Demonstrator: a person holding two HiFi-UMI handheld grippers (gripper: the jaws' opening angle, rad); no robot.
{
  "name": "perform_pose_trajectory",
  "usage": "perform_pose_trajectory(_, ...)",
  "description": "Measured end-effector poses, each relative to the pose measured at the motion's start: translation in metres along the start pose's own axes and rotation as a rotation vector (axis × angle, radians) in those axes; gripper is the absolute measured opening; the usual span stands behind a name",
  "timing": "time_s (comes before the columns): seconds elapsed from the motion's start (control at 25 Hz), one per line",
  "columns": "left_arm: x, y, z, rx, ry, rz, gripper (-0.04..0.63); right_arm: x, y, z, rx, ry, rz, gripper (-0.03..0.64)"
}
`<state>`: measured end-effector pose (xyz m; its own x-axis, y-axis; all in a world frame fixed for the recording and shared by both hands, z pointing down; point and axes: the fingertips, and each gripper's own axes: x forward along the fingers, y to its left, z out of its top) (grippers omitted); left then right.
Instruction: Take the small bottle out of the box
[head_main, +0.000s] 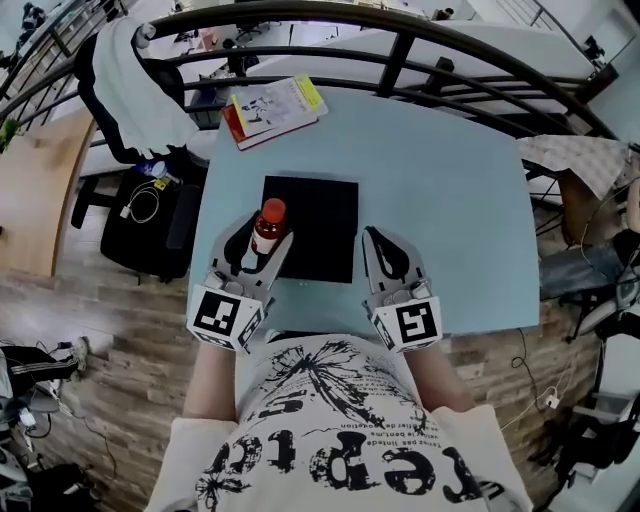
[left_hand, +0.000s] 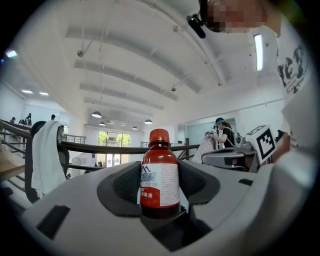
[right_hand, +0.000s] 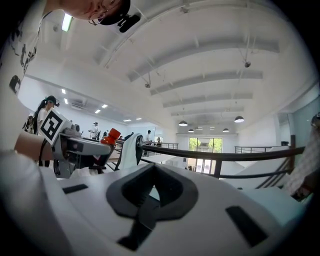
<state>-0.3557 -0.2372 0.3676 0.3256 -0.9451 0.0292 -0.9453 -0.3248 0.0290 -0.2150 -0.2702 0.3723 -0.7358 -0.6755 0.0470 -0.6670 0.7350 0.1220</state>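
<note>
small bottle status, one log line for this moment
left gripper: shut on small bottle | right gripper: shut, empty | position: over black square left edge

Our left gripper (head_main: 266, 236) and right gripper (head_main: 372, 238) share one build: smooth light-grey shells that taper toward the tips. Dark, finely textured pads (left_hand: 124, 186) sit in rounded recesses on the inner faces. Behind the pads, dark rectangular slots (right_hand: 240, 225) are cut into the shells. At the back end of each gripper sits a white cube printed with black square markers, the left cube (head_main: 225, 315) and the right cube (head_main: 410, 325) alike. Behind the cubes we wear a white short-sleeved T-shirt (head_main: 340, 400) bearing a black dragonfly-like graphic and large black lettering.
</note>
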Motion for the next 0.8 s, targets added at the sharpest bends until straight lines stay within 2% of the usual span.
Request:
perform_pose_trajectory(0.16,-0.013,0.01,0.013,-0.004,-0.056,0.039,0.232,0.005,0.001,0.003,0.012,-0.011,0.003,0.011)
perform_pose_trajectory(0.32,-0.016,0.014,0.018,-0.011,-0.072,0.057,0.233,0.008,0.004,0.002,0.019,-0.005,0.009,0.011)
perform_pose_trajectory(0.8,-0.016,0.009,0.023,-0.003,-0.075,0.038,0.233,0.007,0.013,0.006,-0.012,0.003,0.029,0.011)
